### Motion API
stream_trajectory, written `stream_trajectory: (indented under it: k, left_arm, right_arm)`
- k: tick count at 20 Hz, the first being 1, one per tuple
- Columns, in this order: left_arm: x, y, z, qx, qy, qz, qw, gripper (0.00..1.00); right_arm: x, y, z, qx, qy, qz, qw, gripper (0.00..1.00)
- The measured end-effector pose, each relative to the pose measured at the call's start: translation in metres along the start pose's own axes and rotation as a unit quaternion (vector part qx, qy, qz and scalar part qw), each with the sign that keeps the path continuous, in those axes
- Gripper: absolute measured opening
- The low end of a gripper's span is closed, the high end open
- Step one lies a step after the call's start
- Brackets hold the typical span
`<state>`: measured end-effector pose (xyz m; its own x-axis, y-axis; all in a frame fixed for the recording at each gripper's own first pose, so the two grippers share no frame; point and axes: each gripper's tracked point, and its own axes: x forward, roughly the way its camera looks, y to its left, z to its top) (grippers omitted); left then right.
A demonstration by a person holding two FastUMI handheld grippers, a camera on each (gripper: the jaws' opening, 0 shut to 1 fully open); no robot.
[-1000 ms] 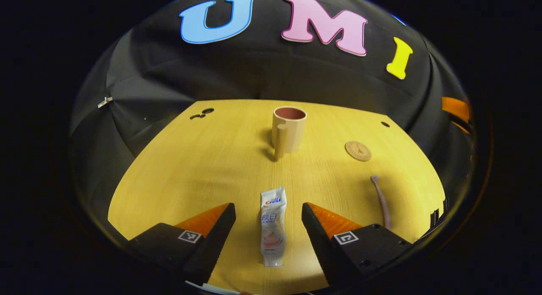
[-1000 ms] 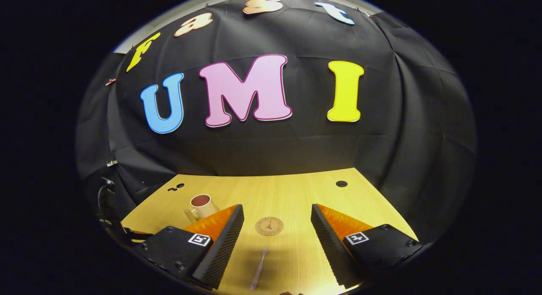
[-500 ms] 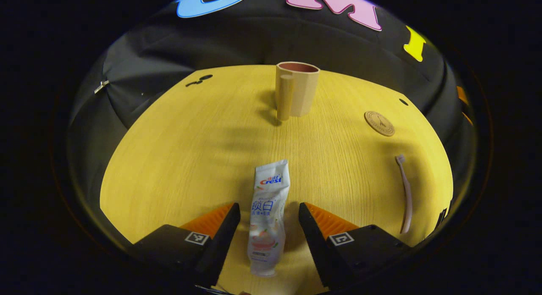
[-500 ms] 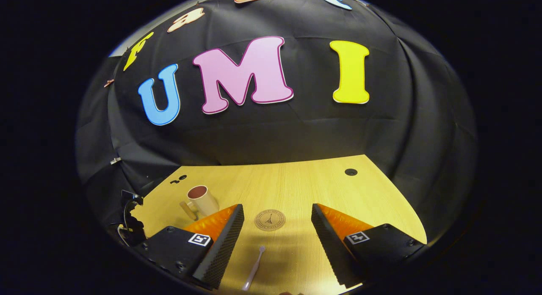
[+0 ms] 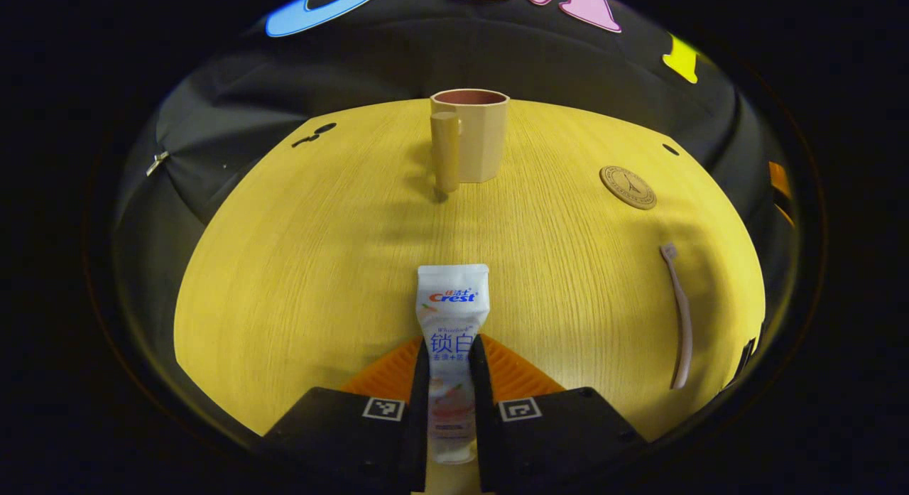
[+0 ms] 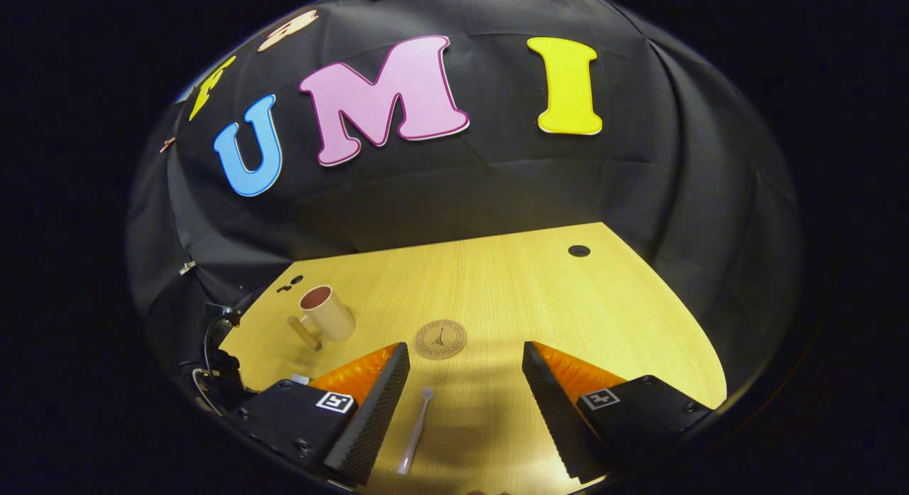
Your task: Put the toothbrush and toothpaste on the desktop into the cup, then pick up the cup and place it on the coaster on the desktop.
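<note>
In the left gripper view my left gripper point(image 5: 449, 353) is shut on the white toothpaste tube point(image 5: 452, 303), which lies on the wooden desktop point(image 5: 319, 253) with its flat end pointing away. Beyond it stands the beige cup point(image 5: 472, 136), handle toward me. A round brown coaster point(image 5: 627, 187) lies to the right, and a pink toothbrush point(image 5: 678, 314) lies nearer on the right. In the right gripper view my right gripper point(image 6: 465, 378) hangs open above the toothbrush point(image 6: 414, 431), with the coaster point(image 6: 440, 339) just ahead and the cup point(image 6: 327, 314) at the left.
Small dark holes mark the desktop: a pair at the far left point(image 5: 312, 134) and one at the far right point(image 5: 670, 149). The black cloth wall closes the desk at the back. In the right gripper view the other gripper's dark body point(image 6: 220, 367) sits at the desk's left edge.
My left gripper came down and forward over the toothpaste and closed on it. The right gripper moved ahead and tilted down, so the toothbrush and coaster now lie closer between its fingers.
</note>
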<state>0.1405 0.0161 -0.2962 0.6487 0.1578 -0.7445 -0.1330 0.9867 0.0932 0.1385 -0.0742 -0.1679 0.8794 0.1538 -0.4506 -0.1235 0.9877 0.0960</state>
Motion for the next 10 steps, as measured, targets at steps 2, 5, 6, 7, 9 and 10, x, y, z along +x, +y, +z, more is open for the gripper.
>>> stream_trajectory:
  k: [2,5,6,7,9,10]
  left_arm:
    - [0.002,-0.002,0.002,0.016,-0.001,0.011,1.000,0.28]
    - [0.001,-0.003,0.003,0.018,-0.003,0.009,1.000,0.23]
    - [0.001,-0.003,0.002,0.016,-0.001,0.001,1.000,0.22]
    - [0.000,-0.003,0.001,0.012,0.002,-0.008,1.000,0.21]
    - [-0.005,0.003,-0.006,-0.002,0.010,-0.016,1.000,0.20]
    - [-0.006,0.007,-0.008,-0.014,0.012,-0.018,1.000,0.20]
  right_arm:
    - [-0.001,0.009,-0.006,-0.003,0.011,0.002,1.000,0.98]
    - [0.001,0.020,-0.017,-0.016,0.023,0.001,1.000,0.98]
    - [0.002,0.022,-0.020,-0.020,0.028,-0.001,0.999,0.99]
    - [0.002,0.024,-0.024,-0.020,0.033,-0.004,0.999,0.99]
    - [0.005,0.030,-0.034,-0.013,0.050,0.000,0.999,0.98]
    - [0.007,0.032,-0.042,-0.011,0.062,0.001,0.998,0.99]
